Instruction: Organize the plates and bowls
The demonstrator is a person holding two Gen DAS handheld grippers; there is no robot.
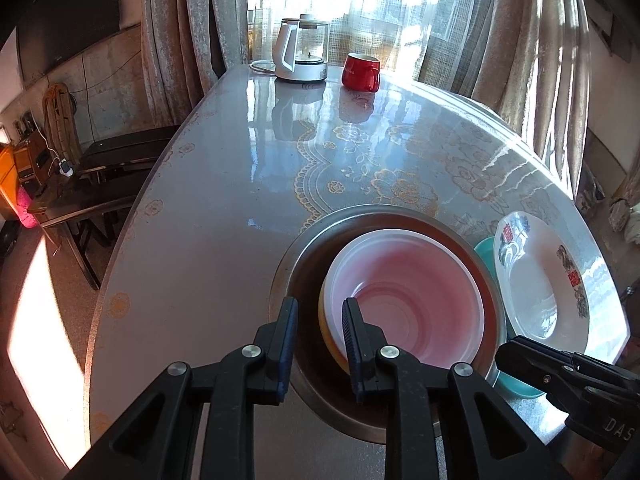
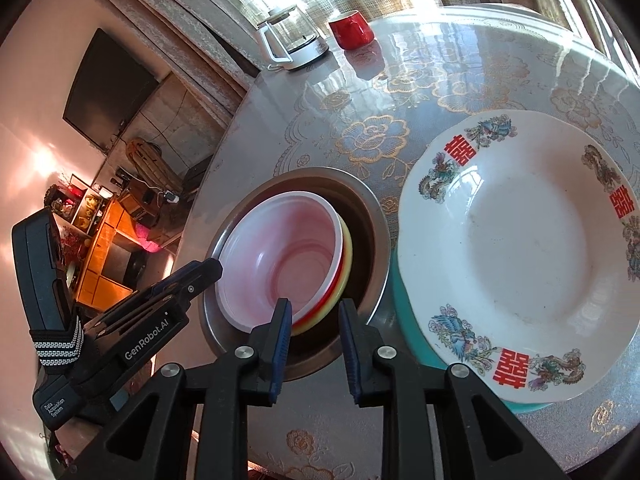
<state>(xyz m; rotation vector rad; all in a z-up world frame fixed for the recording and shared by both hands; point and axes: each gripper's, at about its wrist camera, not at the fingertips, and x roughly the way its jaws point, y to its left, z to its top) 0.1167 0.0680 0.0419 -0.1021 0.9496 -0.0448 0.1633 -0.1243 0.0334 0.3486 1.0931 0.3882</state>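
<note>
A pink-white plastic bowl (image 1: 420, 288) (image 2: 288, 240) sits nested on red and yellow bowls (image 2: 348, 248) inside a wide metal bowl (image 1: 380, 210) (image 2: 372, 208). My left gripper (image 1: 320, 312) (image 2: 214, 270) is open. Its fingers straddle the left rim of the nested bowls without pressing on it. Right of the metal bowl, a white plate (image 1: 532, 280) (image 2: 520, 264) with red characters and birds lies on a teal plate (image 1: 484, 252) (image 2: 404, 308). My right gripper (image 2: 316, 312) (image 1: 504, 354) hovers open at the near right rim of the metal bowl, holding nothing.
The glossy table (image 1: 220, 220) carries a floral cloth. At its far end stand a glass kettle (image 1: 302, 50) (image 2: 292, 40) and a red mug (image 1: 360, 72) (image 2: 352, 32). Dark wooden benches (image 1: 100, 184) stand past the table's left edge. Curtains hang behind.
</note>
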